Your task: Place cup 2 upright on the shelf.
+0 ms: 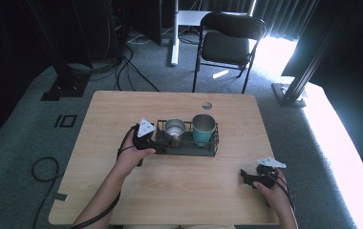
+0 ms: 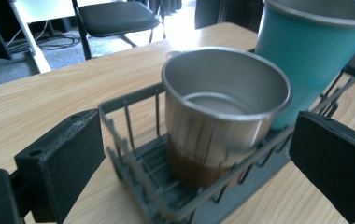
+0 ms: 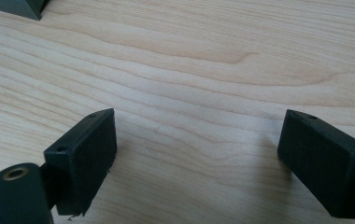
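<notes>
My left gripper [image 1: 156,148] is at the left end of the wire rack [image 1: 213,143], approx. in the middle of the table [image 1: 122,181], a bit toward the far edge. Its jaws are wide apart and hold nothing. In the left gripper view the rack corner [image 2: 119,154] and the steel cup [image 2: 224,112] are between the two pads [image 2: 68,158], but the pads do not press on them; I cannot tell if one pad touches the wire.

The steel cup stands upright in the left part of the rack. It looks empty, w/ a brownish band around its base. The teal cup [image 1: 203,128] stands upright just beside it in the right part of the rack; in the left gripper view the teal cup [image 2: 315,51] is behind the steel one, very near, and I cannot tell if they touch.

My right gripper [image 1: 245,177] is near the right front corner of the table, well apart from the rack, low over the wood. Its jaws are also wide w/ nothing between; in the right gripper view there is bare table [image 3: 189,70] between the pads [image 3: 89,154].
</notes>
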{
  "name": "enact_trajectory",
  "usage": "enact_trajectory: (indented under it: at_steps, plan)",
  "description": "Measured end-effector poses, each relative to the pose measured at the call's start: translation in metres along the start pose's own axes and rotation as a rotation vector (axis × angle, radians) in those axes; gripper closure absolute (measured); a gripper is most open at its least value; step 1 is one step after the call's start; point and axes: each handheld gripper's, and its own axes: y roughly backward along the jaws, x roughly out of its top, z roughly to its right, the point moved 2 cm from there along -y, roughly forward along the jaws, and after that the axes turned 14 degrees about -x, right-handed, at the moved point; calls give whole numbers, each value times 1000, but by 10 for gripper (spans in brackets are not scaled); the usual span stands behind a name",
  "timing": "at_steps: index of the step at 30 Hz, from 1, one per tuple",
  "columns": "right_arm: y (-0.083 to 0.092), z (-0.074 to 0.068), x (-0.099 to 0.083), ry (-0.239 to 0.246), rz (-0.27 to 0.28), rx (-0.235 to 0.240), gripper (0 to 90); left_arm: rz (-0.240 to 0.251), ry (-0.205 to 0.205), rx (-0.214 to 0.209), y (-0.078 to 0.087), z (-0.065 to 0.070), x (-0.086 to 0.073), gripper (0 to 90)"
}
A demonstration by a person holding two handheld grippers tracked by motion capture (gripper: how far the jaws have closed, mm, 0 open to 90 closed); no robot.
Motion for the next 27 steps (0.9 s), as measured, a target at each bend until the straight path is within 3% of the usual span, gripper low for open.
enact_trajectory:
  at_steps: [11, 27]
  plan:
    - [0, 0, 0, 0, 0, 0, 114, 13, 5, 24, 25, -3, -8, 40]
    - [0, 0, 0, 1, 0, 0, 114, 14, 54, 84, 50, -19, -28, 41]
